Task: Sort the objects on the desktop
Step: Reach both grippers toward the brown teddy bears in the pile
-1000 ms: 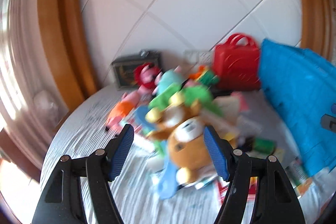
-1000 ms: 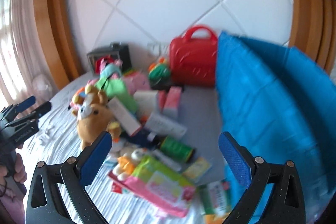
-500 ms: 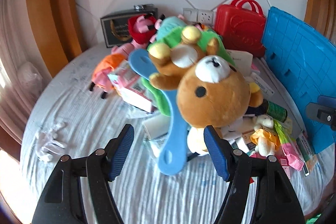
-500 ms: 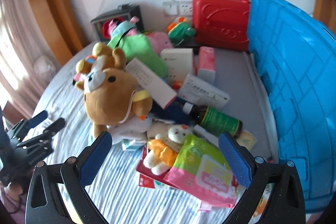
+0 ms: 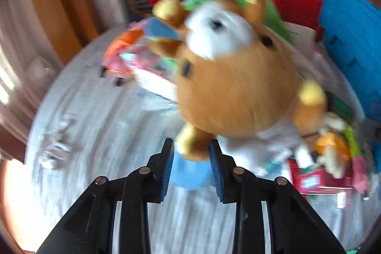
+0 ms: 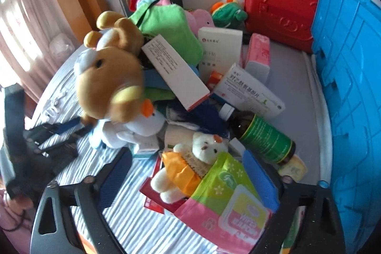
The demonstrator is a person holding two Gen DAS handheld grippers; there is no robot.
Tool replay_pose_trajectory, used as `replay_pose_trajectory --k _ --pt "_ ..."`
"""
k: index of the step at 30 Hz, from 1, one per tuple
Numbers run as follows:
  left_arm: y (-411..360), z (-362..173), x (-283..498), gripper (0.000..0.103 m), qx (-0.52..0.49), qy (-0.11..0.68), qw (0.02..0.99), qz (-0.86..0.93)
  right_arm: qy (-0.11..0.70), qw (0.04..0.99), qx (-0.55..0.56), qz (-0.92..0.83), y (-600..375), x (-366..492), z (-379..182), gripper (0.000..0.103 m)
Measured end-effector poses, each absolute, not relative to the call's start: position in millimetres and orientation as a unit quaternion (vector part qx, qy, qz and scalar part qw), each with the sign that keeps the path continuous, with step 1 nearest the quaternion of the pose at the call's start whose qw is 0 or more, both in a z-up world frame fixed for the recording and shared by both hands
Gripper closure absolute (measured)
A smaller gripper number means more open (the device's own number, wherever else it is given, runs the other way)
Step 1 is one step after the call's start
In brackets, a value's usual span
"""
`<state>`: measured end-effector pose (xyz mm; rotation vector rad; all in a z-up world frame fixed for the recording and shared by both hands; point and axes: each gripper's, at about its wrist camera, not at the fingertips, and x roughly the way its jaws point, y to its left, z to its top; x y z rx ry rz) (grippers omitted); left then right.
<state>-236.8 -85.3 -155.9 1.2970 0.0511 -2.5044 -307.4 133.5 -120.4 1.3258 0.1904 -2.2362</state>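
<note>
Left tongs (image 5: pixel 191 154): blue-padded jaws drawn close together, clamped on one yellow-tipped paw of the brown plush bear with white muzzle (image 5: pixel 235 87). The left wrist view is motion-blurred; the bear fills its centre, head away from the camera. A light blue flat plastic piece (image 5: pixel 189 174) shows just under the gripped paw; whether it touches the jaws I cannot tell.

Right tongs (image 6: pixel 188 175): jaws spread wide, gripping nothing, hovering over the near edge of the clutter.

Landmark: the bear (image 6: pixel 107 77), at the left side of the pile on the round bench with grey ribbed cloth (image 6: pixel 133 213). The left tongs (image 6: pixel 78 124) reach it from the left, at its lower paw.
- Just right of the bear: long white carton with red end (image 6: pixel 176 73), leaning on a green plush toy (image 6: pixel 171 30).
- Right of the bear and nearer the camera: small white plush bear in orange cloth (image 6: pixel 190 158), lying on a green-and-pink wipes pack (image 6: pixel 228 201).
- Well right of the bear: dark glass bottle with green label (image 6: pixel 264 137), on its side.
- Far right, behind the pile: red plastic case with handle (image 6: pixel 281 6), beside a blue plastic crate wall (image 6: pixel 350 87).
</note>
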Motion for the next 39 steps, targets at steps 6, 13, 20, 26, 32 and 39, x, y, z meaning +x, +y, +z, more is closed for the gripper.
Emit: replay_pose_trajectory --k 6,13,20,26,32,39 --pt "-173 -147 -243 0.073 0.464 0.041 0.211 -0.860 0.047 0.272 0.498 -0.822 96 -303 -127 0.013" --pt "-187 -129 -230 0.069 0.460 0.069 0.055 -0.884 0.012 0.170 0.485 -0.858 58 -297 -130 0.017" --pt "-156 -162 -233 0.068 0.507 0.026 -0.043 -0.860 0.015 0.087 0.532 -0.842 49 -297 -150 0.020" --pt "-173 -153 -257 0.070 0.499 -0.006 0.029 -0.866 0.009 0.196 0.536 -0.821 -26 -277 -162 0.032" --pt "-231 -77 -261 0.068 0.420 0.004 0.094 -0.903 -0.010 0.290 0.536 -0.793 -93 -273 -164 0.032" --pt "-230 -88 -217 0.049 0.437 0.068 0.079 -0.894 0.018 0.273 0.540 -0.796 -59 -261 -163 0.013"
